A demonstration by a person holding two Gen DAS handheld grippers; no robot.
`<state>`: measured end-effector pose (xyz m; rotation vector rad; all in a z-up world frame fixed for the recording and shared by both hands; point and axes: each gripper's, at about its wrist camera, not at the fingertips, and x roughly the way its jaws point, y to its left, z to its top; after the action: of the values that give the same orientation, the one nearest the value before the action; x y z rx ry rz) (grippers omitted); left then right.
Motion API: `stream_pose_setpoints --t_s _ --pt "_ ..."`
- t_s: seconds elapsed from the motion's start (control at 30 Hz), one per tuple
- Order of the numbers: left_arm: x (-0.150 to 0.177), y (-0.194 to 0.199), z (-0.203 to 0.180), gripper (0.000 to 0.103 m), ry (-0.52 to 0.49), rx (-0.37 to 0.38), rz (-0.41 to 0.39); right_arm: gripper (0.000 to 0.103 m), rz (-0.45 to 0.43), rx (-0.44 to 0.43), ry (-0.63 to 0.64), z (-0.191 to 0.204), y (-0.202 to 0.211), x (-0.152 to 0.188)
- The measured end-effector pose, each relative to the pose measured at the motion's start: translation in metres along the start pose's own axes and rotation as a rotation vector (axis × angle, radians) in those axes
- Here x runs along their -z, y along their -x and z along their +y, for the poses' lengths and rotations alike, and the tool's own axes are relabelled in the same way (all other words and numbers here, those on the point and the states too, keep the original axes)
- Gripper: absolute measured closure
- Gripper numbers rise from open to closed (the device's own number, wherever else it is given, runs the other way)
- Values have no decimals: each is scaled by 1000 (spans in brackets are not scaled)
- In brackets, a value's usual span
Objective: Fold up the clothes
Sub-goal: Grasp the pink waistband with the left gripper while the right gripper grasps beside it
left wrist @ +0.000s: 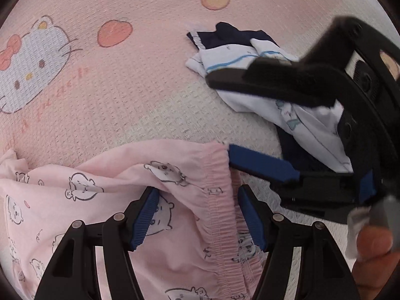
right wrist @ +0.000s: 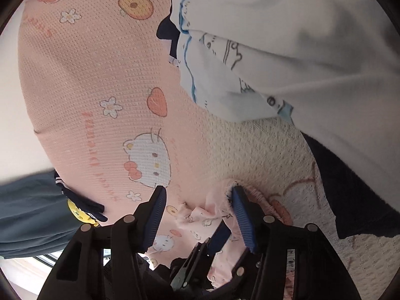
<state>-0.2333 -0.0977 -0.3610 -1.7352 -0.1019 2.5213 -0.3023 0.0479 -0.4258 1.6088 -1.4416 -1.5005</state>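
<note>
Pink pyjama shorts (left wrist: 100, 195) with small bear prints lie crumpled on the bed, their elastic waistband (left wrist: 217, 200) running between my left gripper's blue pads (left wrist: 145, 217). My left gripper (left wrist: 198, 218) is open, and the cloth passes between its jaws without being pinched. My right gripper (left wrist: 220, 115) comes in from the right, its lower blue finger (left wrist: 262, 165) touching the waistband's corner. In the right wrist view my right gripper (right wrist: 198, 200) stands open. The waistband corner (right wrist: 225, 190) rests against its right pad (right wrist: 242, 217), and the shorts (right wrist: 197, 220) lie below.
A white and navy garment (left wrist: 237, 57) lies crumpled just beyond, large in the right wrist view (right wrist: 275, 50). The pink cartoon-print bed cover (left wrist: 125, 75) spreads to the left. A thumb (left wrist: 375, 250) shows at the right. Grey-blue cloth (right wrist: 25, 212) sits at the bed's edge.
</note>
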Motion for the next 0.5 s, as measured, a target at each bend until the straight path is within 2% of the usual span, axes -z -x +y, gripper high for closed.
stream_pose_setpoints --t_s 0.13,0.2,0.37,0.4,0.43,0.47,0.5 --pt "2 3 11 57 21 -8 -13 49 14 8 -13 -2 -1 2" --pt "5 4 15 75 17 -14 -21 49 33 30 -12 -2 -5 3" --pt "9 8 26 76 50 24 -50 49 24 93 7 -3 -18 6" --pt "10 8 29 76 62 37 -55 53 21 97 13 -3 -20 6" --pt "11 8 33 76 74 49 -62 65 16 98 18 -4 -22 6" --pt "12 7 37 76 88 65 -66 70 11 100 22 -5 -24 5" --pt "13 7 41 76 103 82 -70 80 6 116 34 -5 -25 5"
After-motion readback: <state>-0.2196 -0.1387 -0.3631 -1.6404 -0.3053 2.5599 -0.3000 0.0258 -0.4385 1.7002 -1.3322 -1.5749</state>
